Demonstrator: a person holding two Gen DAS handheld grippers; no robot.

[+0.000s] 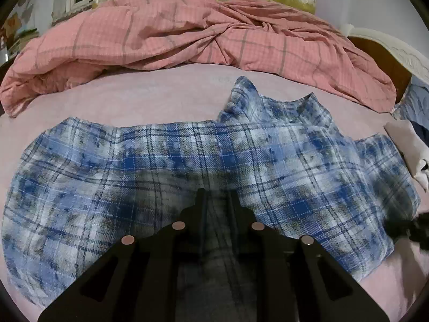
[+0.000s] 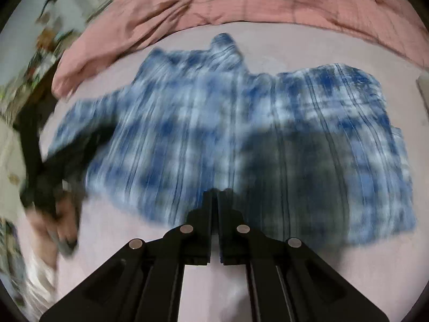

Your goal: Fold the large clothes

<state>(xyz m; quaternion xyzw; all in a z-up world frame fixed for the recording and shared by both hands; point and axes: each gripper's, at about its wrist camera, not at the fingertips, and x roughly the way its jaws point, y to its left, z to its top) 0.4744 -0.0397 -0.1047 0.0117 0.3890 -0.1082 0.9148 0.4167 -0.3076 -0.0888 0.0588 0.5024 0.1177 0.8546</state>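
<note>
A blue and white plaid shirt (image 1: 187, 158) lies spread on the pink bed sheet (image 1: 150, 99), its collar (image 1: 257, 99) toward the back. My left gripper (image 1: 217, 196) sits over the shirt's near part, jaws a small gap apart, with cloth showing between them. In the right wrist view the shirt (image 2: 228, 123) is blurred by motion. My right gripper (image 2: 215, 193) hovers above the shirt's near edge, jaws nearly together, holding nothing. The other gripper and a hand (image 2: 61, 187) show at the left of that view.
A rumpled pink checked duvet (image 1: 187, 35) lies across the back of the bed. A white folded cloth (image 1: 410, 147) lies at the right edge. A headboard (image 1: 386, 51) is at the far right. Bare sheet (image 2: 120, 228) lies near the right gripper.
</note>
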